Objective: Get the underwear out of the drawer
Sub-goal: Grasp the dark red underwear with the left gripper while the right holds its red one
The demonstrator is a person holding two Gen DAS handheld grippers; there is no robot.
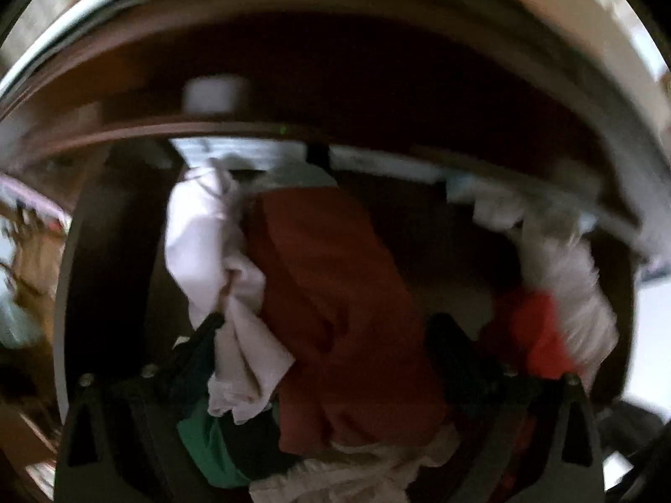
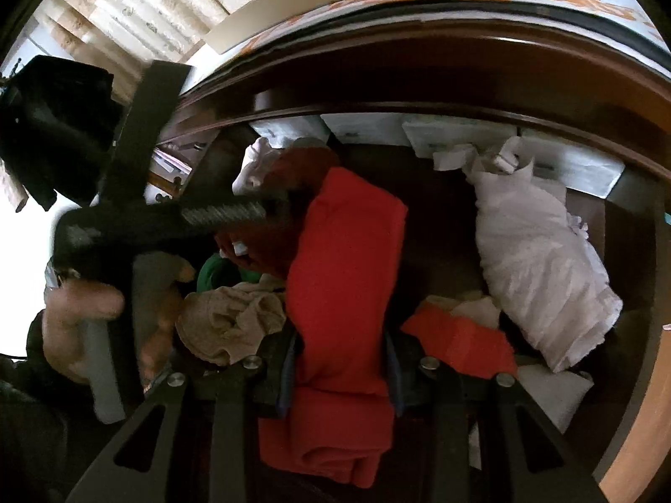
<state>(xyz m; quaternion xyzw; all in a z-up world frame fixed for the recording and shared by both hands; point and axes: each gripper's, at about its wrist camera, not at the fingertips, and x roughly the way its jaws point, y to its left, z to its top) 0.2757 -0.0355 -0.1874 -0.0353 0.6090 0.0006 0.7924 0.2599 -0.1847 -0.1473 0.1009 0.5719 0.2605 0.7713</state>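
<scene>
drawer (image 2: 495, 109): dark brown wood, pulled out, stuffed with clothes. the landmark for everything below.
red cloth (image 2: 348, 276): the big one, folded long, down the middle of the drawer. in the left wrist view it looks darker, more maroon (image 1: 331, 293). no clue if it's actually underwear.
white bag (image 2: 541, 268): crinkly white bundle at the right side of the drawer, well apart from the red cloth.
left claw (image 2: 251, 211): reaches into the drawer from the left, person's hand (image 2: 79, 327) on its handle. in its own view the fingers (image 1: 453, 335) are spread wide with the red cloth and a white cloth (image 1: 239, 335) between them, so it looks released. that view is blurry, so can't tell if anything is pinched.
right claw (image 2: 342, 360): at the front edge of the drawer, clenched on the red cloth, blue pads (image 2: 289, 360) pressing it from both sides.
small red piece (image 2: 461, 339): front right of the drawer, touching the white bag.
beige cloth (image 2: 230, 318): crumpled, front left of the drawer, right beside the red cloth.
green cloth (image 2: 214, 272): just a bit poking out behind the beige one.
</scene>
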